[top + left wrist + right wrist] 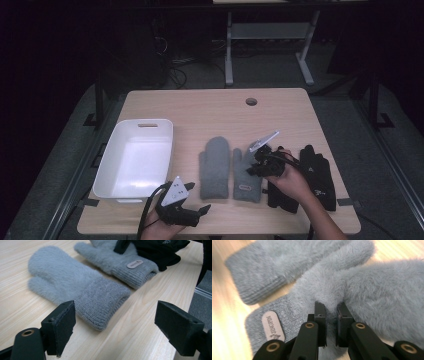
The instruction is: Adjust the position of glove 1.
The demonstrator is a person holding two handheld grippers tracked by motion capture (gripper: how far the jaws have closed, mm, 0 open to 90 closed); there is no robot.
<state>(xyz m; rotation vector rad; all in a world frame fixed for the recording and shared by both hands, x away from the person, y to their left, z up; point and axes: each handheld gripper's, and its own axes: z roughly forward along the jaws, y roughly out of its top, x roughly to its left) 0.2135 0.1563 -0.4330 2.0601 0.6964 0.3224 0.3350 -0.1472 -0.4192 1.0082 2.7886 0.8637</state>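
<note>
Two fluffy grey mittens lie side by side at mid-table. In the right gripper view, my right gripper is shut, its jaws pinching the fur of the right mitten, which carries a tan label on its cuff. From above, that gripper sits on the right mitten. The left mitten lies flat and free. My left gripper hovers near the table's front edge, open. Its jaws stand wide apart just short of the left mitten's ribbed cuff, touching nothing.
A white plastic bin stands at the left of the table. A pair of black gloves lies right of the mittens, partly under the person's right hand. The tabletop has a cable hole at the back.
</note>
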